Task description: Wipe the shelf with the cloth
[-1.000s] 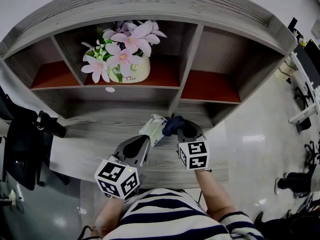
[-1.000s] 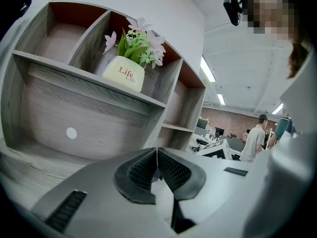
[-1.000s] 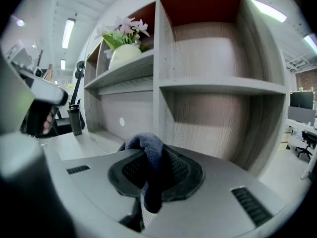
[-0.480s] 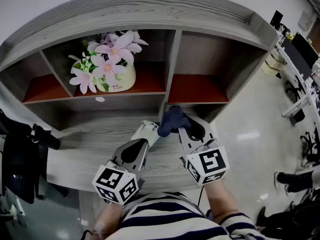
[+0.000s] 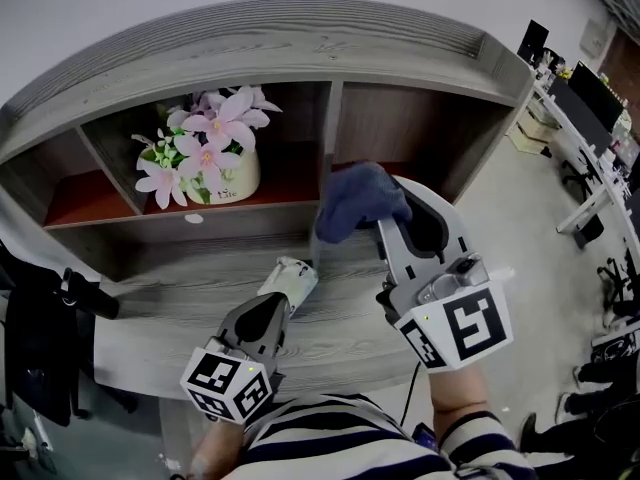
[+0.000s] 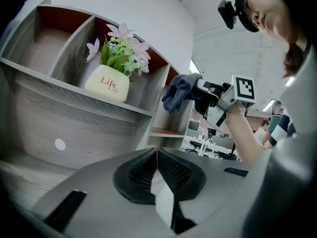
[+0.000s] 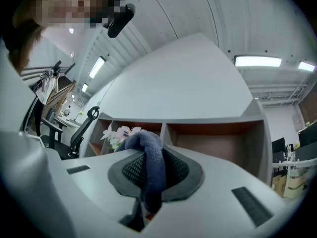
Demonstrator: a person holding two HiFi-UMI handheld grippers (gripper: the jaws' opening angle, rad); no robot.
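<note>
Grey wooden shelf (image 5: 170,298); right tool (image 5: 392,208) clamps blue cloth (image 5: 355,198); left tool (image 5: 290,280) jaws pressed together, empty.

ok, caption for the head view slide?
Right tool holds a blue cloth up before the shelf; left tool grips a pale object lower down.

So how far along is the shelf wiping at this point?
Done: the dark blue cloth is picked up, with the right gripper shut on it. In hand: the cloth is held up in front of the shelf, near its right compartment, and does not appear to touch any surface. Left: the wiping itself, which has not visibly begun.
</note>
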